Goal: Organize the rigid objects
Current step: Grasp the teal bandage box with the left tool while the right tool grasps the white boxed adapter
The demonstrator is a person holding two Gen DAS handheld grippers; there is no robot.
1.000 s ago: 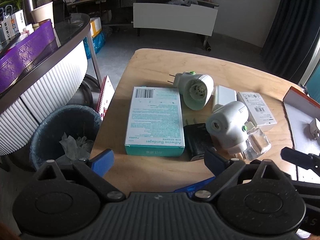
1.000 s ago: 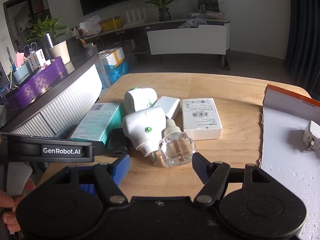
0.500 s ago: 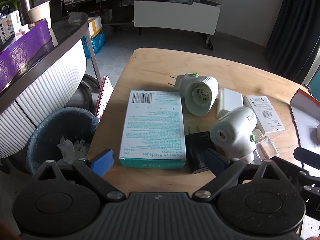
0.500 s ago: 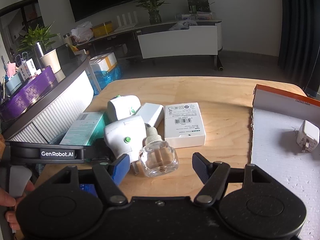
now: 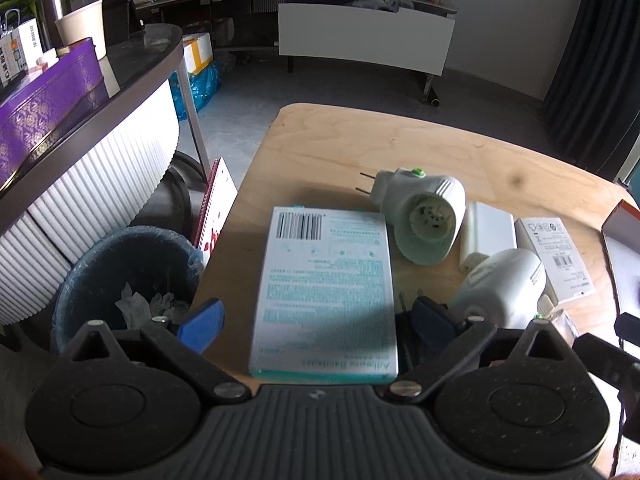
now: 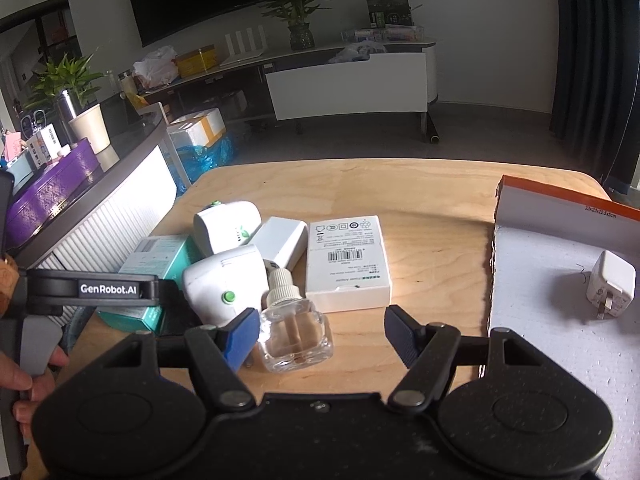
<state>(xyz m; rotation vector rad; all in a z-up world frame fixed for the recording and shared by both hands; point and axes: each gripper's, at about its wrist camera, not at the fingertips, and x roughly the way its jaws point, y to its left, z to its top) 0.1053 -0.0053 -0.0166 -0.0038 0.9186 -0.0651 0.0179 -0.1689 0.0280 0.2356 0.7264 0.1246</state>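
Below, both my left gripper (image 5: 316, 320) and right gripper (image 6: 322, 334) spread wide over two white plug-in vaporizers (image 6: 226, 280), one teal bandage box (image 5: 326, 292), one clear glass bottle (image 6: 296, 334).

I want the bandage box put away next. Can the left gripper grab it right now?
Probably yes. The left gripper has its jaws open on either side of the bandage box, whose top is bare. The black adapter crowding the right side might get in the way.
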